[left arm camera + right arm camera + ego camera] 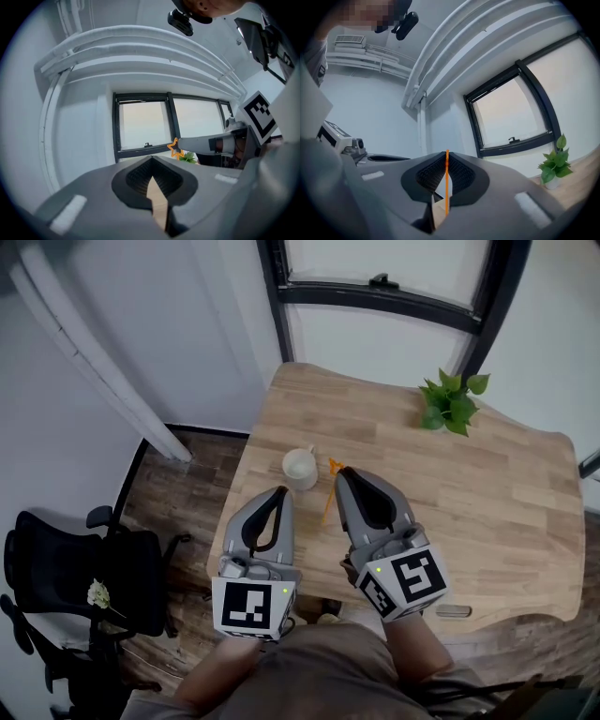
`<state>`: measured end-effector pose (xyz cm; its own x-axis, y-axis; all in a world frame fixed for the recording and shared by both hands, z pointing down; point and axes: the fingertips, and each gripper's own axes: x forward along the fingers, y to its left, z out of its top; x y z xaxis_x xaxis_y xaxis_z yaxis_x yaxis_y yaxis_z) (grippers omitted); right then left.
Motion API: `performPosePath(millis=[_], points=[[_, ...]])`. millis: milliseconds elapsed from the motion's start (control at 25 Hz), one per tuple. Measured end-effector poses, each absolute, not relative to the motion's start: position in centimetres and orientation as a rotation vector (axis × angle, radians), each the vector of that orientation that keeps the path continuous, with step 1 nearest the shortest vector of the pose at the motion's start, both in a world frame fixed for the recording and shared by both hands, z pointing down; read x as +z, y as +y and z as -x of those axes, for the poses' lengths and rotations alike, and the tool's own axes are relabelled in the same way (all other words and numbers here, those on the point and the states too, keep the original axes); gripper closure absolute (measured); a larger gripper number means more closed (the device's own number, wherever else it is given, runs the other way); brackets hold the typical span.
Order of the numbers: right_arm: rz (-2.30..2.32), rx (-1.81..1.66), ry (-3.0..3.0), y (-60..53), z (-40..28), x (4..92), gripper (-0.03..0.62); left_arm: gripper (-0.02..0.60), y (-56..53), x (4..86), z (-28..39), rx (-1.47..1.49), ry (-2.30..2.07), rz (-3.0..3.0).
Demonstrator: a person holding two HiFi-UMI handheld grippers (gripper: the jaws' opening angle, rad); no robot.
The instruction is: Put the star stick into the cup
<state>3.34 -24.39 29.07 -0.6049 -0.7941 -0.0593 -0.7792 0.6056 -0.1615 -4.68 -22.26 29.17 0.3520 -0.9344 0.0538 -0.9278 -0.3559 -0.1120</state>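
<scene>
The left gripper [282, 490] has its jaws together with nothing between them, just beside the cup [300, 468] on its near-left side. The cup stands upright on the table [487, 484]. Right of the cup, the right gripper [339, 473] is clamped on the thin orange stick [328, 501]. The star end is at the tips and the shaft runs back toward the person. I think the thin shaft may turn or slip in the jaws. Nothing holds the cup, so a push on its rim may tip it.
</scene>
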Motion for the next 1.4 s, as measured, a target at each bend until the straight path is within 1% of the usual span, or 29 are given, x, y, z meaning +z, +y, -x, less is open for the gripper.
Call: performPosePath(millis=[240, 560, 1000, 1200, 1400], points=[[1.274, -0.087, 2.688, -25.9, -2.4, 26.3, 0.549, 0.581, -23.2, 26.6, 6.2, -0.123, 1.787, 2.442], [1.272, -0.072, 2.699, -28.2, -0.7, 26.2, 0.550, 0.581, -25.0, 26.6, 7.7, -0.081, 1.791, 2.439], [1.355, -0.084, 2.698, -33.8, 1.8, 26.9, 0.549, 0.581, -30.9, 27.9, 11.5, -0.089, 1.803, 2.499], [1.416, -0.125, 2.698, -36.6, 2.4, 28.6, 0.549, 0.581, -33.6, 29.3, 12.4, -0.079, 1.789, 2.558], [1.461, -0.208, 2.736, -38.8, 3.4, 32.2, 0.549, 0.581, -36.0, 32.3, 13.1, -0.086, 1.795, 2.625]])
